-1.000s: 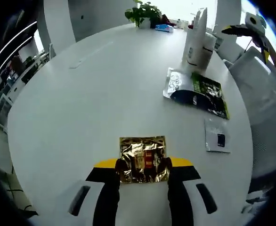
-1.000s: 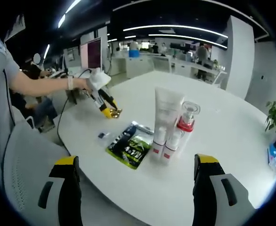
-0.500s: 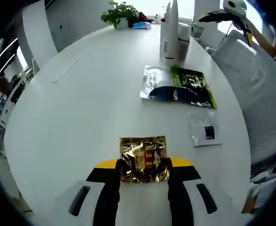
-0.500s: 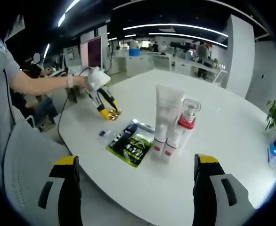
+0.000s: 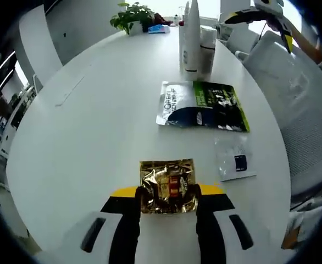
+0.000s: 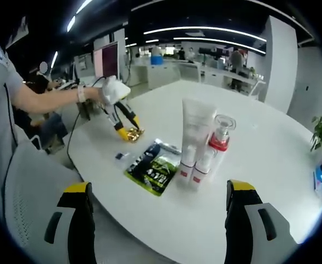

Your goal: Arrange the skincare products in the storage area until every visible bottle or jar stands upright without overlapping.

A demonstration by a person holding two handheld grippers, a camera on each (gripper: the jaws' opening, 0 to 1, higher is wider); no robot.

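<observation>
The left gripper [image 5: 166,199] pinches a gold foil sachet [image 5: 167,186] at the near table [image 5: 95,126] edge; the right gripper [image 6: 158,212] gapes wide, holding nothing. The foil may slip, seemingly thinly gripped. Bottles [image 6: 202,148] stand upright beyond.

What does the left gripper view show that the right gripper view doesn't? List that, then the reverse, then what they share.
Left gripper view: a close look at the gold foil sachet clamped in the left tool, and the white lettering on the green pouch.

Right gripper view: the right tool with its jaws wide apart, the red-collared pump bottle, and the person's arm.

Shared: the white table, gold foil sachet, green pouch, small clear sachet, tall white tube and potted plant.
</observation>
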